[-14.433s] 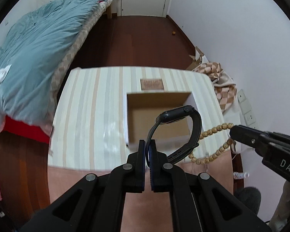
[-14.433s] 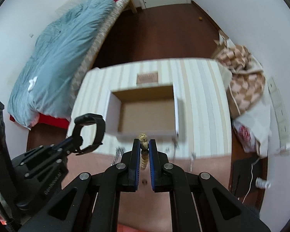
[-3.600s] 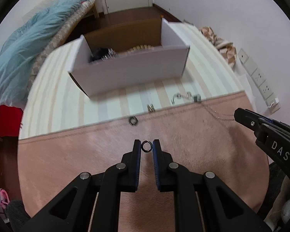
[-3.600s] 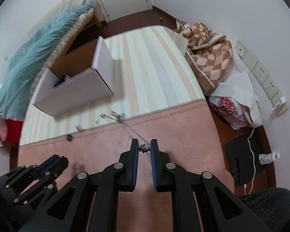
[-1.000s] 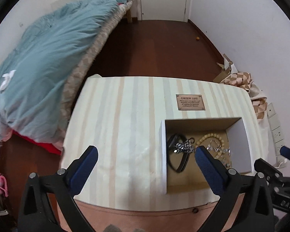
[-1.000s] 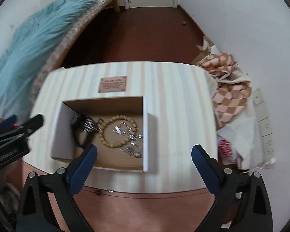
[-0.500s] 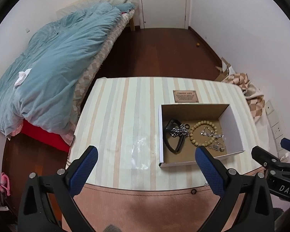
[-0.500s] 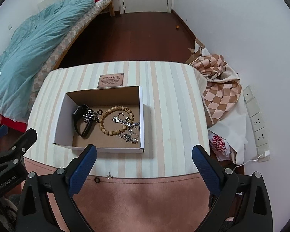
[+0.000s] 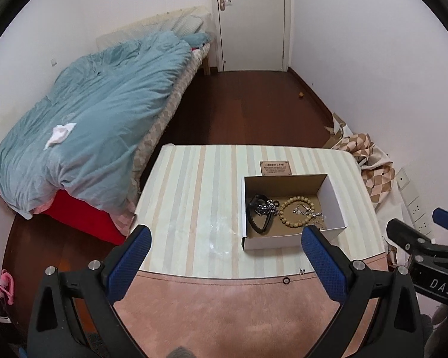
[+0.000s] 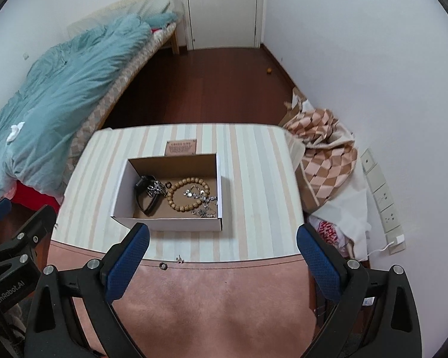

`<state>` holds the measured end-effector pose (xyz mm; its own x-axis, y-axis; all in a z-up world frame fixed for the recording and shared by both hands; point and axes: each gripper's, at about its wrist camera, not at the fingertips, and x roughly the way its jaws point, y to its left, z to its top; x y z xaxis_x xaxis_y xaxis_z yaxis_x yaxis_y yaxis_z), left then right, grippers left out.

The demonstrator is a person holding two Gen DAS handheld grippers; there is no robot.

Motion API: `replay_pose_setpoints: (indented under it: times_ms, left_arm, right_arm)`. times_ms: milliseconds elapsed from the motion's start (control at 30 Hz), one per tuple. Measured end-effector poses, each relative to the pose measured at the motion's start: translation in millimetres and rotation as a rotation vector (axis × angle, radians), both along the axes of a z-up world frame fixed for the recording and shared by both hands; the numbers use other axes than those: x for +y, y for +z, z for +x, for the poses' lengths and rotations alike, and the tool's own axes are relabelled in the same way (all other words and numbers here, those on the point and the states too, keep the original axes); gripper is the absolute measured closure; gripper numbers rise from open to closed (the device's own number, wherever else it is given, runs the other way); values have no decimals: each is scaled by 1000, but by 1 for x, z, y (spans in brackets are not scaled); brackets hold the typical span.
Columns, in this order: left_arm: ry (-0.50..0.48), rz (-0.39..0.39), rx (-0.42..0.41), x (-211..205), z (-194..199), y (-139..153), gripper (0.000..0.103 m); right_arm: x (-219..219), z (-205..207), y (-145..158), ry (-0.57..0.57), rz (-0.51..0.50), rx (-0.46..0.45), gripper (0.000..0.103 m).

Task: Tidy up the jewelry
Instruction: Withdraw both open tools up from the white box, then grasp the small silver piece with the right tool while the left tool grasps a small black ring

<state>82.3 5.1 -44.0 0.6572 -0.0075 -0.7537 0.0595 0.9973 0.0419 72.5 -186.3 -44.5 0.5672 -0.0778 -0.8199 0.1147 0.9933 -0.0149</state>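
Note:
A white cardboard box (image 9: pixel 333 205) (image 10: pixel 167 223) stands on the striped table. In it lie a black watch (image 9: pixel 258 219) (image 10: pixel 145 198), a wooden bead bracelet (image 9: pixel 295 211) (image 10: pixel 183 195) and silver chains (image 10: pixel 204 201). A small black ring (image 9: pixel 286 280) (image 10: pixel 163 265) and a small metal earring (image 9: pixel 301 271) (image 10: pixel 179 259) lie on the table near the pink cloth's edge. My left gripper (image 9: pixel 224 249) is wide open and empty, held high in front of the table. My right gripper (image 10: pixel 222 246) is wide open and empty, level with it.
A pink cloth (image 10: pixel 212 304) covers the table's near part. A brown plaque (image 9: pixel 275 167) lies behind the box. A bed with a teal duvet (image 9: pixel 89 131) stands to the left. Checked fabric (image 10: pixel 328 155) and wall sockets are to the right.
Both grippers have drawn back and up from the table, so the box looks smaller and farther. Both stay wide open and empty.

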Motion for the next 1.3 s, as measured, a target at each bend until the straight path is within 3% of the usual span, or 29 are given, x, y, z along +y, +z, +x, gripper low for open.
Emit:
replay_pose_setpoints:
  times_ms: [333, 733, 867, 1033, 1067, 1100, 1167, 1300]
  left_arm:
    - [3, -23, -37, 6, -33, 27, 0]
    - [17, -24, -39, 9, -38, 29, 0]
    - [53, 11, -13, 8, -27, 6, 0]
    - [95, 57, 90, 12, -12, -53, 0]
    - [104, 76, 118, 12, -9, -68, 0]
    - [110, 92, 140, 12, -6, -82, 0]
    - [127, 125, 197, 14, 0, -112, 0]
    - [156, 176, 286, 21, 9, -156, 0]
  right_arm:
    - [8, -36, 38, 17, -3, -74, 3]
    - [12, -42, 38, 12, 21, -78, 3]
    - [4, -33, 13, 8, 65, -37, 3]
    - [-8, -18, -56, -12, 131, 57, 4]
    - [-9, -15, -71, -6, 144, 75, 13]
    - [-8, -10, -89, 8, 173, 99, 31]
    - [-4, -1, -120, 25, 209, 142, 47]
    - [13, 10, -157, 66, 216, 152, 52]
